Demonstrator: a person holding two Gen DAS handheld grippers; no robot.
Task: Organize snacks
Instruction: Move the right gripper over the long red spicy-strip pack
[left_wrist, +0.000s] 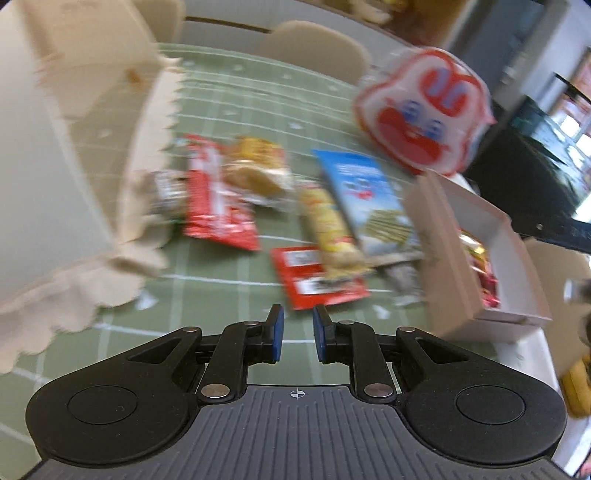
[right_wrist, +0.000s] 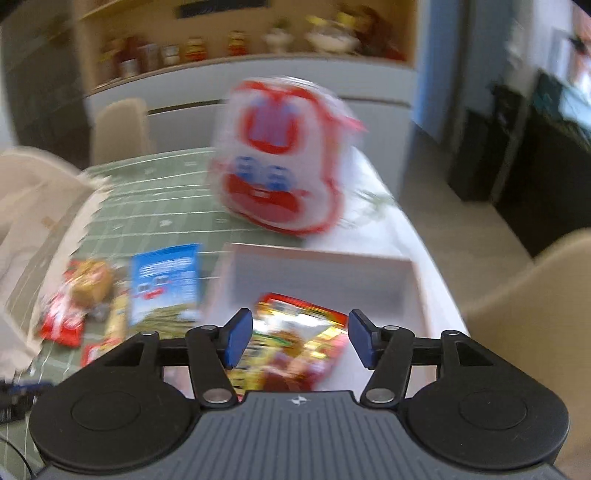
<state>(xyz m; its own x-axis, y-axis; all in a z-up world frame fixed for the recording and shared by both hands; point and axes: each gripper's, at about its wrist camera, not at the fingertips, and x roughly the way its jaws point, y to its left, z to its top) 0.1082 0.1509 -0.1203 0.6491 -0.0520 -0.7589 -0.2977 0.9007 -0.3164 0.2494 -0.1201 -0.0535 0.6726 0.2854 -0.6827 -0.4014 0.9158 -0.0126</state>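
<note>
Several snack packs lie on the green checked tablecloth (left_wrist: 229, 96): a red pack (left_wrist: 218, 199), a yellow bun pack (left_wrist: 255, 173), a yellow bar (left_wrist: 332, 229), a blue pack (left_wrist: 365, 195) and a red flat pack (left_wrist: 314, 277). My left gripper (left_wrist: 298, 334) hovers in front of the red flat pack, jaws slightly apart and empty. A white box (right_wrist: 325, 273) holds a red and yellow snack bag (right_wrist: 295, 347). My right gripper (right_wrist: 300, 338) is open above that bag in the box. The blue pack (right_wrist: 164, 280) lies left of the box.
A red and white character bag (right_wrist: 280, 162) stands behind the box, also in the left wrist view (left_wrist: 421, 110). A cream lace cloth (left_wrist: 92, 147) hangs at the left. Beige chairs (left_wrist: 314, 48) stand behind the table. The table's right edge (right_wrist: 413, 236) runs beside the box.
</note>
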